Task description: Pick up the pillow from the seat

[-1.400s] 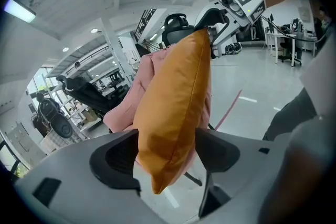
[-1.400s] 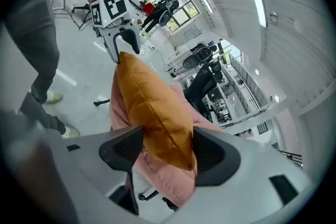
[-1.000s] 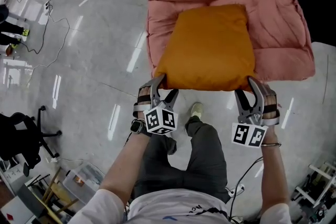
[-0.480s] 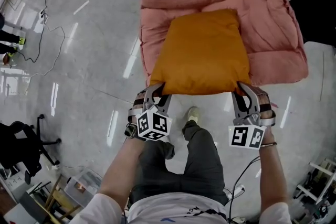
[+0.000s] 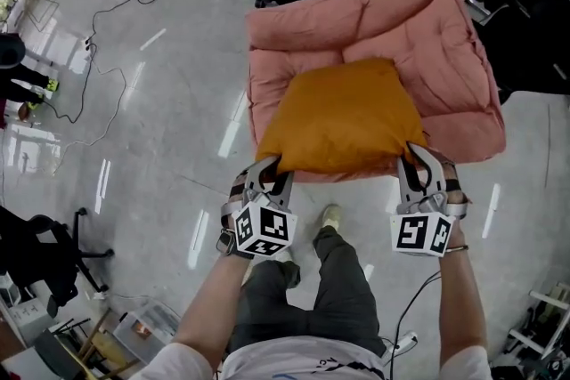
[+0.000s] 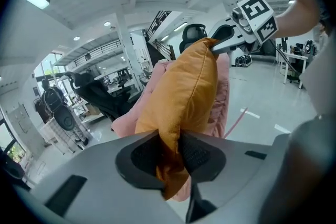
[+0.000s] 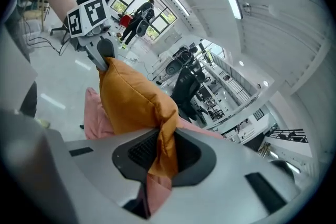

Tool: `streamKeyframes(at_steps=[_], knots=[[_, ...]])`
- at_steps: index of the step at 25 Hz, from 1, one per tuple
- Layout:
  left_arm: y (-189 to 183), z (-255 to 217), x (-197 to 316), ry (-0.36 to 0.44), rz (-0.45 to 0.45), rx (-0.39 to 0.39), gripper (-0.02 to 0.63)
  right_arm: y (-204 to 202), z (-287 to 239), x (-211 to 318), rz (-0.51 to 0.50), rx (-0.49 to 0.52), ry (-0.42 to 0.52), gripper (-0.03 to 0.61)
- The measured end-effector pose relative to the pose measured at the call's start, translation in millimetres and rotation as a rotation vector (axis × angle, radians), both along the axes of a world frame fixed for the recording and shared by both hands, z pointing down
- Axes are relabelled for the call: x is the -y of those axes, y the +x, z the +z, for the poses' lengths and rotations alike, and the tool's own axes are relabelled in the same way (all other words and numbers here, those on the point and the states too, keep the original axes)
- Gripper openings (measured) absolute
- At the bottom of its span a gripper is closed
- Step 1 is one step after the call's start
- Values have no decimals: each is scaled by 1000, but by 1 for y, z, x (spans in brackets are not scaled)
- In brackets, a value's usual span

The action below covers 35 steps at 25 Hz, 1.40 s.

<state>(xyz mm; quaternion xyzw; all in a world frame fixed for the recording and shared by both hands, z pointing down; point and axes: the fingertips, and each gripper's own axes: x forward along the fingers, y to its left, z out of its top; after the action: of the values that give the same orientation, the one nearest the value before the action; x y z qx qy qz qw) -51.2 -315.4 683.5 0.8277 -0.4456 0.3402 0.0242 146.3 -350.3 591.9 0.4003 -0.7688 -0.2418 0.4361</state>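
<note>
The orange pillow (image 5: 343,116) lies on the pink seat cushion (image 5: 459,40), near its front edge, and it seems not lifted from it yet. Seen from the head view, the left gripper (image 5: 269,165) is at the pillow's 7 o'clock corner and the right gripper (image 5: 412,151) at its 5 o'clock corner. The jaws of both grippers are closing, and each gripper view shows a fold of the orange fabric squeezed between the dark pads, so each one has a narrow pinch on a corner, not on the thick body of the pillow. In my judgement the step in hand is to make the grip firm and then to begin the lift. To do it well, both jaws should finish closing before any pull, because a corner of soft fabric can slide out. Then both hands should rise together at the same speed, toward 6 o'clock and upward, so the pillow stays level. The pink cushion under it is soft as well, and the pads must not catch it.
</note>
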Motion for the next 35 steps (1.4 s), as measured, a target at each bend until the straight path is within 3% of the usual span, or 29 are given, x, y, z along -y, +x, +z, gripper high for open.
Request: streamKeyframes(at_steps=[9,15,35], knots=[[-13,-117,25,92,-40,-1,84,-2,-71,24,57,122,-15,60],[-15,-176,27,114,-38,13,83,-2,-118,29,82,151,-35,58],[-3,-400,42,278,-21,65,83,13,-325,40,105,223,96,60]])
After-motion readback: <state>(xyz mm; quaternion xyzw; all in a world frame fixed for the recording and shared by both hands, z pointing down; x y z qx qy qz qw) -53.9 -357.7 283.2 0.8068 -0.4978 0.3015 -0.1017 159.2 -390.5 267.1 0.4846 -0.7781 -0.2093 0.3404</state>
